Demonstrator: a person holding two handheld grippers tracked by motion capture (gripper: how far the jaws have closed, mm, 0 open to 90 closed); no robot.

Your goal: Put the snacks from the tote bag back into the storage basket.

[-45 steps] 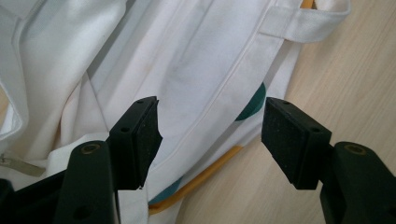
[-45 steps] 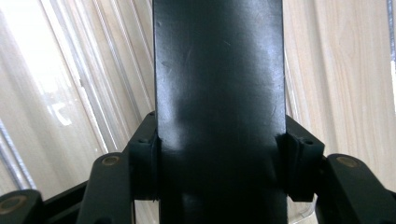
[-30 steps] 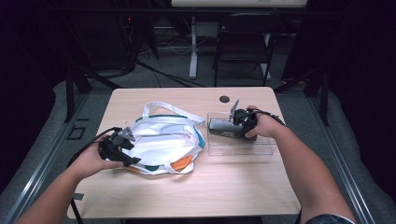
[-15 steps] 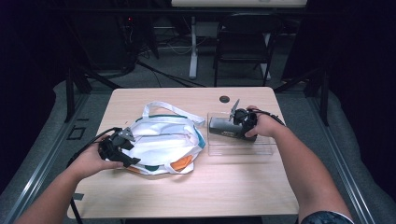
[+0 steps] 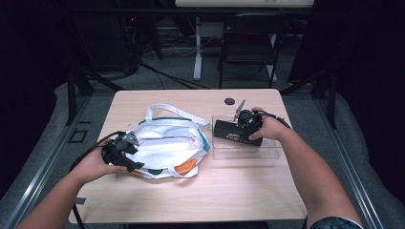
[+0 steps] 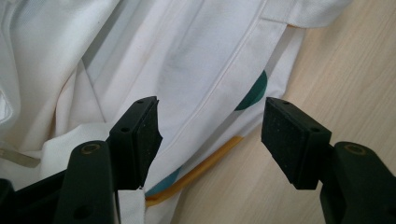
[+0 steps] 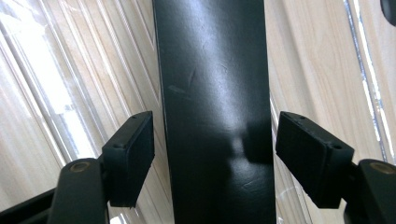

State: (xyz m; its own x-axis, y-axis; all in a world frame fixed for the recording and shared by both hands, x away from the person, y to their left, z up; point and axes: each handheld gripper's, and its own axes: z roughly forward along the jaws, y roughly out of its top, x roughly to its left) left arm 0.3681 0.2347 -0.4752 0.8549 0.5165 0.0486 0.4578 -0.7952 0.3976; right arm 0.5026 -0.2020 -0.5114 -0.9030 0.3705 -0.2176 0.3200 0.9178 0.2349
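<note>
A white cloth bag (image 5: 167, 145) with teal and orange patches lies on the left half of the wooden table (image 5: 239, 191). My left gripper (image 5: 130, 153) is at the bag's left edge. In the left gripper view it (image 6: 210, 130) stands open over the bag's (image 6: 187, 56) hem, and a gap shows beside one pad. A black oblong box (image 5: 228, 133) rests in a clear plastic tray (image 5: 267, 151). My right gripper (image 7: 215, 149) straddles the box (image 7: 210, 70). Its jaws have just been opening, and both pads stand apart from the box.
A dark round hole (image 5: 229, 101) sits near the table's far edge. A black folding chair (image 5: 248, 47) and a white post stand behind the table. Bare wood (image 6: 345, 60) lies beside the bag.
</note>
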